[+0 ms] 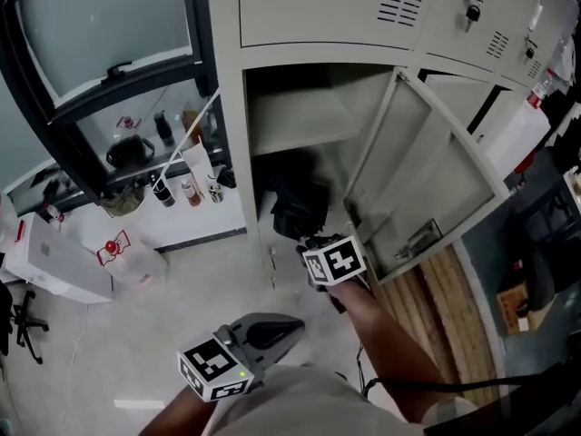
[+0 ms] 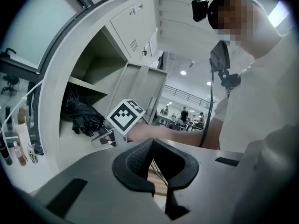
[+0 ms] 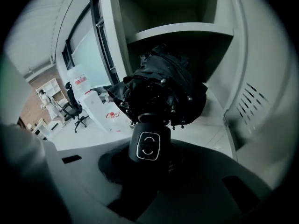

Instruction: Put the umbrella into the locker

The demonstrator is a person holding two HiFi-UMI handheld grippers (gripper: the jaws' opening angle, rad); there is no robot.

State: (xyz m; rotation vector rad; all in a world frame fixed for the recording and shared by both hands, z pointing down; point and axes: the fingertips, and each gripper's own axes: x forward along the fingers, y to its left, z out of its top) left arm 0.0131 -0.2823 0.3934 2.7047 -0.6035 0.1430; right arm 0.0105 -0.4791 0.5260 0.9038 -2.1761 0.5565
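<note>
The folded black umbrella (image 1: pixel 295 203) pokes into the lower compartment of the open grey locker (image 1: pixel 300 121), under its shelf. My right gripper (image 1: pixel 316 243) is shut on the umbrella's black handle (image 3: pixel 149 146), and the bunched canopy (image 3: pixel 161 90) points into the compartment just ahead. The locker door (image 1: pixel 427 189) stands swung open to the right. My left gripper (image 1: pixel 272 330) hangs low and back from the locker with its jaws together and nothing in them. In the left gripper view, the umbrella (image 2: pixel 84 115) sits at the locker's mouth beside the right gripper's marker cube (image 2: pixel 125 115).
Closed locker doors (image 1: pixel 318 7) run above the open one. Bottles (image 1: pixel 186 189) stand on a low sill by the window at left. White boxes (image 1: pixel 54 262) and an office chair (image 1: pixel 23 321) are on the floor at left. Wooden planks (image 1: pixel 445 298) lie under the open door.
</note>
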